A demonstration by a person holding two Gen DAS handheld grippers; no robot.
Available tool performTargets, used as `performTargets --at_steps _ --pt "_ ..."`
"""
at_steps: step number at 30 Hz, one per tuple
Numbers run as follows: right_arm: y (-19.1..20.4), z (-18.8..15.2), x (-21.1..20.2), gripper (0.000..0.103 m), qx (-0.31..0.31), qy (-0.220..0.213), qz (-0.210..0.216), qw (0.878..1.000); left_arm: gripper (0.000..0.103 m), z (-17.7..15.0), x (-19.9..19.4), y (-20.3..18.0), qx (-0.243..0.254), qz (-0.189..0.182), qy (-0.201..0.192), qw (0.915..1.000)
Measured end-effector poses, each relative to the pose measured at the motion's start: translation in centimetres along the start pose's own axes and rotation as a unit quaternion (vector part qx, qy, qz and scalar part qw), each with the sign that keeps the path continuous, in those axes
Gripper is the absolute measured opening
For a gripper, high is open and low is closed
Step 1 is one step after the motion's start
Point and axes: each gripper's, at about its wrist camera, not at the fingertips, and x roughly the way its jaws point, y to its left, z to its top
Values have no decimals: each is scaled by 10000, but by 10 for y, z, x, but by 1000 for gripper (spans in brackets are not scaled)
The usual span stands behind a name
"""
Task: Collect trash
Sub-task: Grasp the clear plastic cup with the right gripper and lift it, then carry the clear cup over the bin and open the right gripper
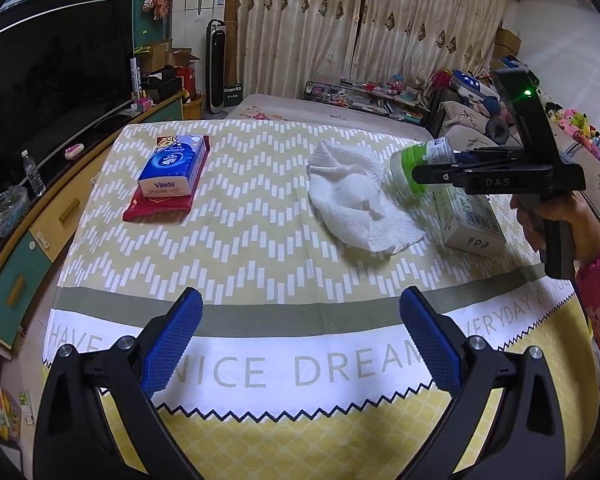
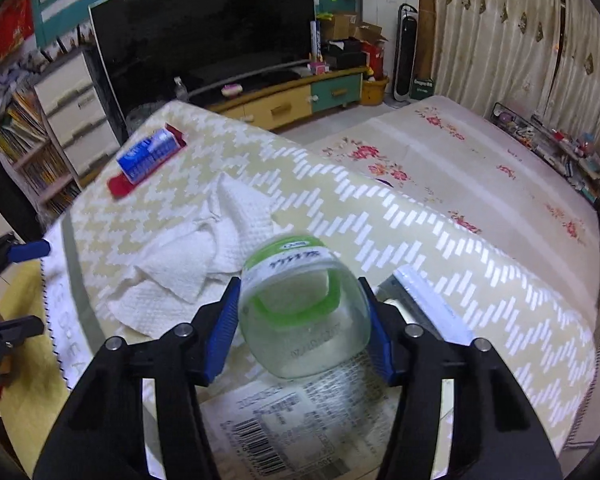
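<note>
While clamped between right hand-held gripper pads | bottle | above carton

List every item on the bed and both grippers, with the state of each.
Left gripper: open, empty, above the blanket.
Right gripper: fingers closed on the bottle.
Bottle: clear plastic, green label, lying tilted over the carton.
Paper towel: crumpled, lying loose on the blanket.
Carton: lying flat, barcode side up.
Tissue pack: resting on a red packet.
Blanket: spread flat.

Black tongs, blue ribbed pads
</note>
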Motion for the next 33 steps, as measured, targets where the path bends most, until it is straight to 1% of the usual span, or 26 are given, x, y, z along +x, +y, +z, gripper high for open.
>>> performTargets --at_steps 2,5,8,12,17,19,22,25,28,30,33 --pt "2 -2 -8 51 142 -146 108 9997 98 0 0 0 -7 -7 -9 10000" --pt "7 -4 -24 50 324 -326 154 9988 98 0 1 0 -26 -6 5 10000" --pt "19 -9 -46 50 387 -488 42 9981 98 -1 1 0 -22 -3 13 10000" --pt "33 -21 -73 50 557 -593 81 9967 98 -1 0 -1 15 -1 10 10000" --pt "43 -52 -116 50 836 -801 -67 9933 98 -1 2 0 -44 -103 64 9999" --pt "38 -67 -136 50 994 -925 -158 9906 98 -2 3 1 -76 -143 115 9998" --pt "21 -95 -169 50 1349 -1077 -471 9839 98 -2 3 1 -113 -228 140 9996" --pt "-2 -128 -201 50 1739 -1123 -990 9733 98 -3 2 0 -100 -226 116 9996" --pt "-29 -165 -227 50 2244 -1096 -1437 9576 98 -3 0 -1 -101 -286 93 9995" --pt "-50 -196 -242 50 2596 -1014 -1850 9424 98 -3 -1 -2 -77 -295 75 9995" --pt "-79 -236 -250 48 3087 -841 -2171 9222 98 -3 -2 -3 -67 -301 58 9995"
